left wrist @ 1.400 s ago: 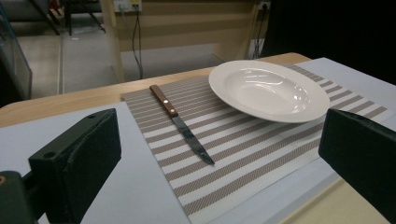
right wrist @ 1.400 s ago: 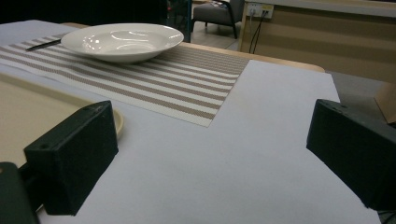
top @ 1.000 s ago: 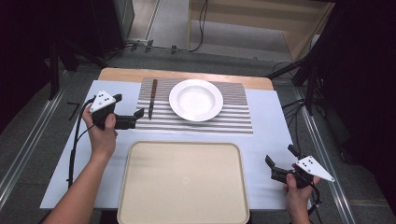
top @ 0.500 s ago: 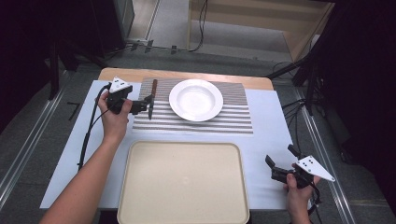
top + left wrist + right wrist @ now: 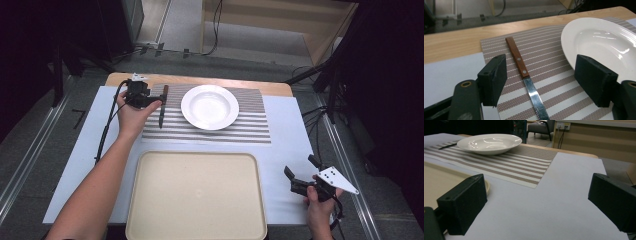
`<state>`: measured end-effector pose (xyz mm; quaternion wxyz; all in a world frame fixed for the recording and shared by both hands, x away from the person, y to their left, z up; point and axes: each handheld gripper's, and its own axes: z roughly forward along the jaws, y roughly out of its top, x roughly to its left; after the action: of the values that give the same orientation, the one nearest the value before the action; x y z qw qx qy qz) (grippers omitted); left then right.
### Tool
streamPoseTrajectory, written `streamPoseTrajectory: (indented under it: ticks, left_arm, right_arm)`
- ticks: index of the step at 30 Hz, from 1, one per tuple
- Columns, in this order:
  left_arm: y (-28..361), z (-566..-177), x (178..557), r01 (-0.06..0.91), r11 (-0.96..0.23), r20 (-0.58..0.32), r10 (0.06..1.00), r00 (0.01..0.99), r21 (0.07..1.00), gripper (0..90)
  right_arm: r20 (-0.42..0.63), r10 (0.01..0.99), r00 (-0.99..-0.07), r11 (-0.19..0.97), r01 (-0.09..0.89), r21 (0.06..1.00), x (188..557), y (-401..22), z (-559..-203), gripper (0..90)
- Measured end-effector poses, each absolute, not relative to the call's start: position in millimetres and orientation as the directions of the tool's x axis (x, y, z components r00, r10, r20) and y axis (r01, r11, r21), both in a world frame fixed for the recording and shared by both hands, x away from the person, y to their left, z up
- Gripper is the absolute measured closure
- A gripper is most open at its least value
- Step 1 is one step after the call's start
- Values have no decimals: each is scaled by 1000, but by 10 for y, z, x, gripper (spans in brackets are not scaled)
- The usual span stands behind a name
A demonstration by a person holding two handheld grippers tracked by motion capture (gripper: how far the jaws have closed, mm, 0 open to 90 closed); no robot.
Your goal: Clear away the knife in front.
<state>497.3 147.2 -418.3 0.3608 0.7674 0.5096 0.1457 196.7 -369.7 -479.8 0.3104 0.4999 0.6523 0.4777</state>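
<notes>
Moved forward, left gripper (image 5: 539, 82) now straddles the knife (image 5: 524, 72), jaws spread; right gripper (image 5: 536, 205) likewise agape.

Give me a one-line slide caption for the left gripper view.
Open left gripper poised over a wooden-handled knife on a striped placemat, white plate alongside.

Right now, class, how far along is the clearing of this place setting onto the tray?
Nothing looks done: the tray is bare, and the plate and knife lie on the striped mat. In hand: the left gripper, open, straddles the knife. The right gripper hangs open. Probably both items remain.
</notes>
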Motion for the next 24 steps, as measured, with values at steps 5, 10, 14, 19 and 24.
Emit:
streamPoseTrajectory:
  ticks: [5, 10, 14, 19, 24]
  left_arm:
    - [1447, -4209, 5190, 744, -220, -155, 904, 399, 631, 386]
    - [1418, -4232, 5326, 779, -213, -173, 909, 380, 589, 471]
    - [1365, -4279, 5425, 807, -222, -167, 916, 365, 547, 522]
    - [1306, -4379, 5517, 843, -226, -157, 927, 340, 488, 593]
    - [1290, -4475, 5539, 862, -231, -161, 929, 333, 450, 668]
  right_arm:
    - [73, 948, -309, 44, 355, 934, 1969, -3697, -4799, 5]
    - [75, 949, -307, 42, 356, 933, 1971, -3699, -4799, 5]
    - [76, 948, -308, 41, 356, 934, 1973, -3699, -4800, 5]
    - [79, 949, -306, 38, 359, 933, 1975, -3698, -4800, 5]
    - [78, 949, -306, 39, 357, 933, 1976, -3700, -4801, 5]
